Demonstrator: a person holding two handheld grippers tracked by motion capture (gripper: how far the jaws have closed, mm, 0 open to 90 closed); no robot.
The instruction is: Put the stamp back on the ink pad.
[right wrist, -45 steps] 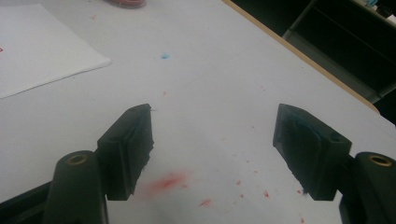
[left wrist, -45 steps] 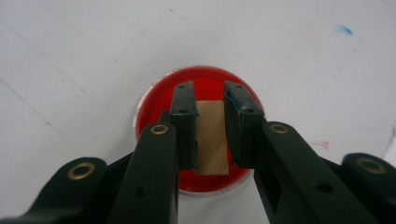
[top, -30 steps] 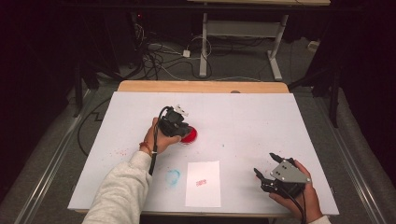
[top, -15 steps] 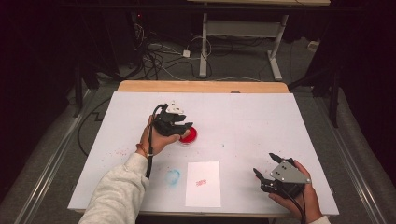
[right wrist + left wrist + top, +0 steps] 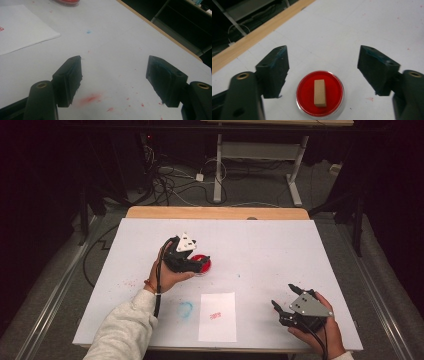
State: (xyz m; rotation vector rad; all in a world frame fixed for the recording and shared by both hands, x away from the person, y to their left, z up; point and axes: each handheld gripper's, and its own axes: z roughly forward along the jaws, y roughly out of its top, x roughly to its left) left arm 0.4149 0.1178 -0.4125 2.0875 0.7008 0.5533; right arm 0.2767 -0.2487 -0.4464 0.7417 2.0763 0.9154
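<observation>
stamp left standing in the ink dish

left gripper (image 5: pixel 322 72) has just been opening; its jaws stand spread above the wooden stamp (image 5: pixel 320 92), nothing between them. the stamp stands in the red ink dish (image 5: pixel 202 264) near the tabletop's middle. a brushing jaw could tip it, smearing ink. right gripper (image 5: pixel 113 80) spread, empty, near the right front corner.

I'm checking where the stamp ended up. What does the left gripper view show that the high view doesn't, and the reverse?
The left gripper view alone shows a small wooden block lying in the red ink pad, between the left tongs' open jaws, which have just been opening. The high view alone shows the paper sheet with a red mark, a blue smudge and the right tongs. Both show the ink pad and the white table.
</observation>
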